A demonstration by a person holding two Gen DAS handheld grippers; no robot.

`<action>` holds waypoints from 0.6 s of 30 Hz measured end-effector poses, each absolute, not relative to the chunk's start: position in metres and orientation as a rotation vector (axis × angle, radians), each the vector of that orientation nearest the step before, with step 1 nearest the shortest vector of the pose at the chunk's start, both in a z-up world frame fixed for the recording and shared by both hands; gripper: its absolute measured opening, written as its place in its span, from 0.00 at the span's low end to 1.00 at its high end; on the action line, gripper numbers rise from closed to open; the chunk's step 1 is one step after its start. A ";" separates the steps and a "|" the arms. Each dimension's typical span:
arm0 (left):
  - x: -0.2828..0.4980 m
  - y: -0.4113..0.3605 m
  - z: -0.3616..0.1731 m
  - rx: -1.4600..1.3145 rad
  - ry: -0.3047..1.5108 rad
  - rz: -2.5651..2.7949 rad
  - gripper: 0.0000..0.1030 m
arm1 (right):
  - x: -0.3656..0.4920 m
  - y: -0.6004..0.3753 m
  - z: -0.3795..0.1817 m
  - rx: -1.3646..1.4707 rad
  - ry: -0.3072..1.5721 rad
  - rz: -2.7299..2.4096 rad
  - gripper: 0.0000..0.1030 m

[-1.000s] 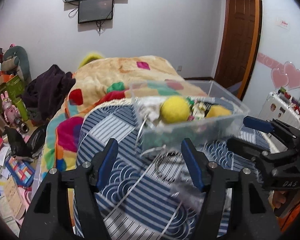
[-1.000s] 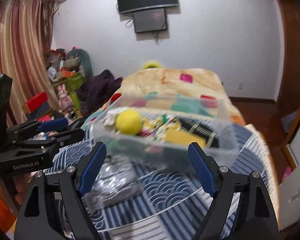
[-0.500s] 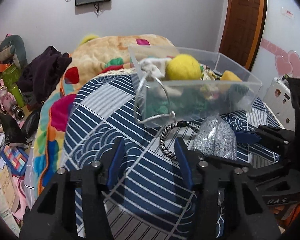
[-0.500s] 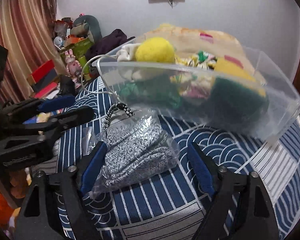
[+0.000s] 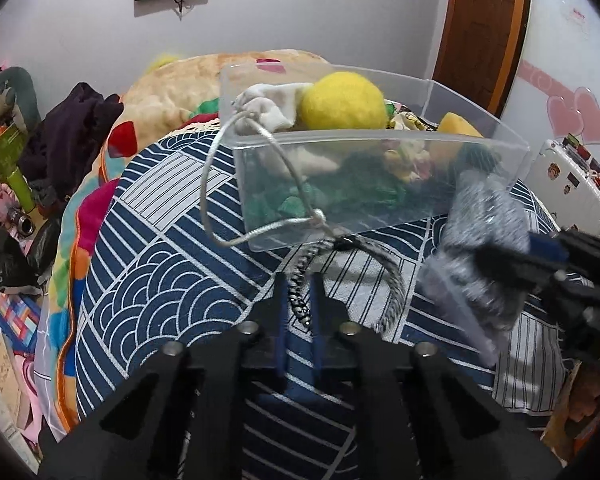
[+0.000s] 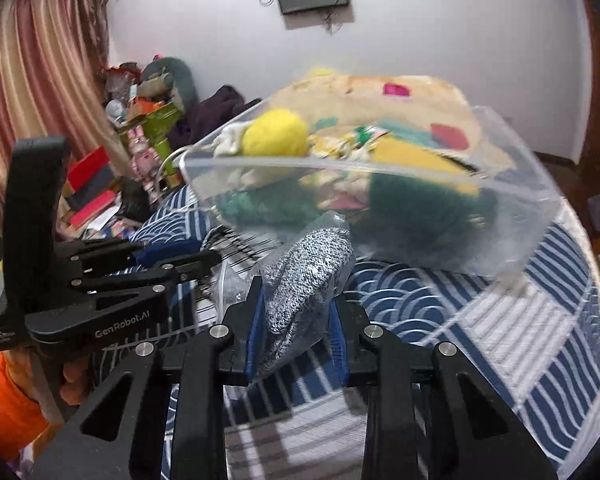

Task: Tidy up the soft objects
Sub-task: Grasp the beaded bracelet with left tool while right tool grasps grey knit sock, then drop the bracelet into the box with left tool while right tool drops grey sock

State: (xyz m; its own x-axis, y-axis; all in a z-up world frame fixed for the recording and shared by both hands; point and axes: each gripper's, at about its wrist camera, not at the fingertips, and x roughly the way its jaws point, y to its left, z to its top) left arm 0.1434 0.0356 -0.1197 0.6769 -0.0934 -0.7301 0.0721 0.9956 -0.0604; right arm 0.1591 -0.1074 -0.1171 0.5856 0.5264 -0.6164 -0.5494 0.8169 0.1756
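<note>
Socks (image 6: 308,276), grey knit sealed in a clear bag, sit clamped between the blue pads of our right gripper (image 6: 296,320), lifted off the bedspread (image 6: 500,320) just in front of the clear bin (image 6: 520,216). We judge the pack light and squashy: the knit gives under the pads, and the plastic wrap is slick, so a pinch on loose film alone could slide off. We have it across the thick middle, knit and film together, which looks the safest place; the top end flops free toward the bin wall.

Our left gripper (image 5: 298,300) has its jaws closed on a black-and-white braided band (image 5: 392,280) that loops over the bedspread just in front of the bin. It should handle as limp, springy and nearly weightless; held at one point, the rest will dangle and may snag the bin's rim or the silver cord (image 5: 236,184) that hangs out over the near wall. A grip nearer the loop's middle would trail less.

The bin already holds a yellow ball (image 5: 342,100), a white sock (image 5: 272,108), green cloth (image 5: 352,192) and a yellow sponge (image 6: 412,156), piled about to the rim, so we expect new pieces to rest on top rather than sink in. Beyond the bed lie a patchwork quilt (image 5: 160,92) and floor clutter.
</note>
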 end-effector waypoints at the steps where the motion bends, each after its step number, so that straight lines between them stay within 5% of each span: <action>1: 0.142 0.035 -0.119 -0.025 0.818 -0.095 0.06 | 0.158 -0.110 -0.115 -0.032 0.698 0.619 0.25; 18: 0.106 0.020 -0.059 -0.009 0.639 -0.126 0.06 | 0.145 -0.149 -0.071 0.002 0.539 0.540 0.25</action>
State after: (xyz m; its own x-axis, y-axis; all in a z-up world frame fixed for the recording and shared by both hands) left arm 0.1055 0.0197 -0.0586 0.7954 -0.1200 -0.5941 0.1143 0.9923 -0.0475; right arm 0.1455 -0.1493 -0.0713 0.7230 0.4893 -0.4878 -0.4884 0.8613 0.1400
